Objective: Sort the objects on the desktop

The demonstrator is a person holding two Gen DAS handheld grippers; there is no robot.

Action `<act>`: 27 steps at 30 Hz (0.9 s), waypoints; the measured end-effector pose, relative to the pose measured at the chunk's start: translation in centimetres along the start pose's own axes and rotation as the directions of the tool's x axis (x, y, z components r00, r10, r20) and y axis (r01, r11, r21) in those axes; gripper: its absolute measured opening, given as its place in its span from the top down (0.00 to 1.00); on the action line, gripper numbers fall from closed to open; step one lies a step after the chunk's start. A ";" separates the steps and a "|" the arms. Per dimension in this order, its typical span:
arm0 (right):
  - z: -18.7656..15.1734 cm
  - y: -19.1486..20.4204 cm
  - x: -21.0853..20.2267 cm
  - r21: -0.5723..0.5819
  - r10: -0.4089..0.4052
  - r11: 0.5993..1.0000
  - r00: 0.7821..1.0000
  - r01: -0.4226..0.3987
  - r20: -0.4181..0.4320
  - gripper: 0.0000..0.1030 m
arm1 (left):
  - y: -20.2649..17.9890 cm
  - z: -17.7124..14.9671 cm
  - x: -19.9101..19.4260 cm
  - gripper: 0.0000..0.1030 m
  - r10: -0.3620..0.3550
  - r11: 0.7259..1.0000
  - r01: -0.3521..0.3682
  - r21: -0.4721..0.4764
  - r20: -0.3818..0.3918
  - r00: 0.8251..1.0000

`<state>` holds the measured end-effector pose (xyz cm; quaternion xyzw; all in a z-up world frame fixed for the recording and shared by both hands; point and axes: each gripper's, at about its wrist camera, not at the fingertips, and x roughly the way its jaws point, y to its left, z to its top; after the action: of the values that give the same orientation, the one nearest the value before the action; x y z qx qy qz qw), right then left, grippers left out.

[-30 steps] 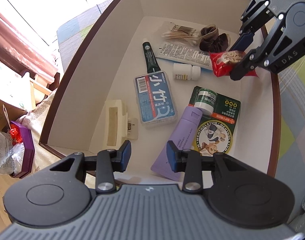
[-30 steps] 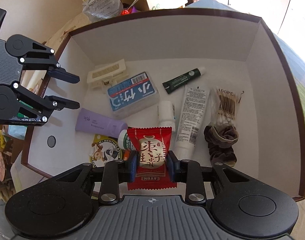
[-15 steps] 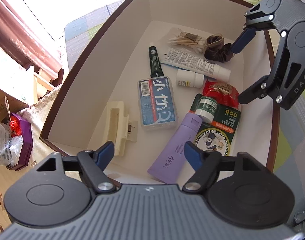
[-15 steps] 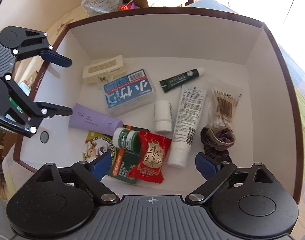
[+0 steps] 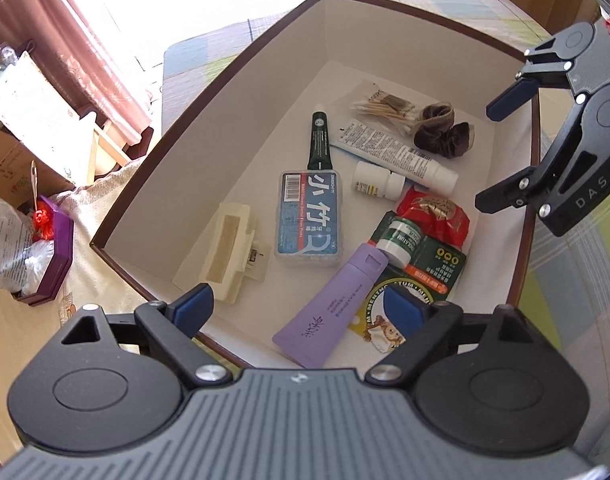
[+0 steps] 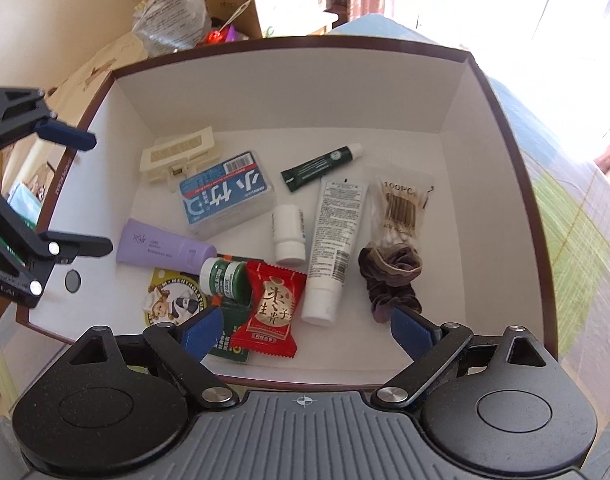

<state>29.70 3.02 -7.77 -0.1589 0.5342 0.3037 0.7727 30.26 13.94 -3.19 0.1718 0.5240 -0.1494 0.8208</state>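
Lying inside the white box point(image 6: 265, 92), the red candy packet point(image 6: 271, 312) rested partly on a green card point(image 6: 229, 344), touching the small green jar point(image 6: 225, 280) and just beside the white tube point(image 6: 333, 248). The right hand-held gripper point(image 6: 305, 328) hovered over the box's near wall, released, its blue fingers point(image 6: 203, 330) spread wide and grasping nothing. The left hand-held gripper point(image 5: 297, 304) was likewise released and empty above the purple tube point(image 5: 333, 308). A brown scrunchie point(image 6: 391, 276) lay below the cotton swabs point(image 6: 401, 212).
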 end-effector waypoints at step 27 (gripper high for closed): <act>-2.3 0.0 -4.0 0.070 -0.021 0.997 0.991 0.012 0.134 0.07 | -2.7 -1.8 -4.7 0.06 0.122 0.983 -0.108 -0.145 0.086 0.989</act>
<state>27.04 0.47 -4.95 -0.1156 0.4896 0.2887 0.8146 25.77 12.59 0.01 0.1365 0.4830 -0.0725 0.8619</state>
